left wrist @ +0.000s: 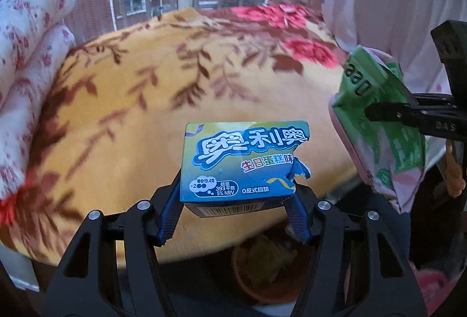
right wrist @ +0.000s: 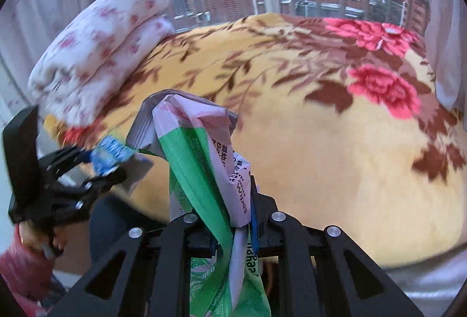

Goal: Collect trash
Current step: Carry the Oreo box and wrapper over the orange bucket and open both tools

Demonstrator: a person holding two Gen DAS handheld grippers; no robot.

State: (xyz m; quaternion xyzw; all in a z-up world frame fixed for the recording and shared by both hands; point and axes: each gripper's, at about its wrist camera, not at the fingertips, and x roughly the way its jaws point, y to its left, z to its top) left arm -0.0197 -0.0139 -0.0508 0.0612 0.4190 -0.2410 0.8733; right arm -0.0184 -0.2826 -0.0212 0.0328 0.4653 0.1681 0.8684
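The left hand-held gripper [left wrist: 236, 197] clamps a torn box [left wrist: 243, 160], hiding its sides; the right hand-held gripper [right wrist: 230, 217] pinches a crumpled wipes pack [right wrist: 204, 159], its base cut off.

Blue and yellow cookie box [left wrist: 242, 162] with white lettering, green and pale pink wipes packet [right wrist: 210, 171], yellow blanket [left wrist: 175, 89] with brown leaves and pink-red flowers, white quilt [right wrist: 96, 54] with red floral print

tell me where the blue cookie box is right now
The blue cookie box sits centre-low in the left wrist view, clamped in the left gripper above the floral blanket, with the green wipes packet to its right.
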